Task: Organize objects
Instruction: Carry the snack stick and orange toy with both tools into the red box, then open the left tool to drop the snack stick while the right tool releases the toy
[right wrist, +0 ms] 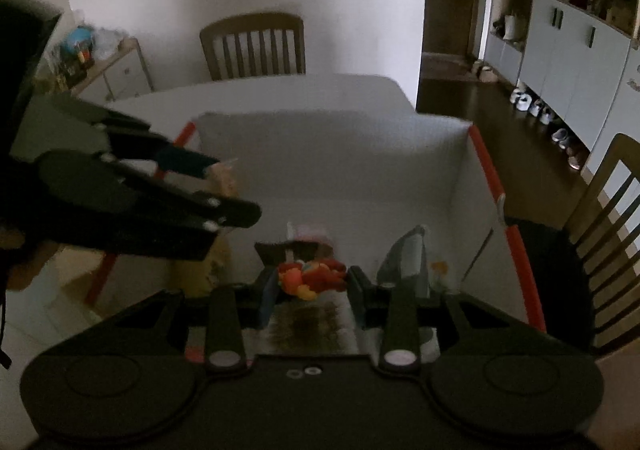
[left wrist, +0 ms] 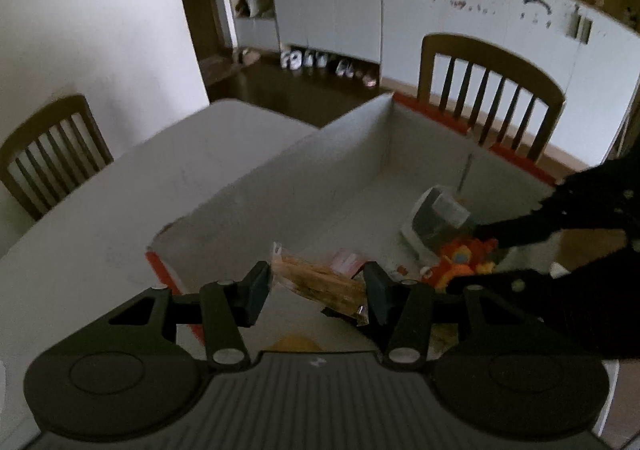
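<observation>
Left claw [left wrist: 316, 292], lower centre of left view, clenched on clear snack packet [left wrist: 320, 282] above open box [left wrist: 256, 185]. Right claw [right wrist: 312, 286] grasping orange plush toy [right wrist: 312, 276] over same box. Step: loading box. Next: likely lower, release inside.

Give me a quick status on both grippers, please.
Left gripper shut on snack packet. Right gripper shut on orange plush toy. Both over the box.

Each tool is matte black: two round flat housings flank a ribbed grey centre plate, and angled link bars with silver pivot screws lead to dark blocky fingers [left wrist: 256, 292]. Left tool [left wrist: 318, 292]; right tool [right wrist: 314, 290].
</observation>
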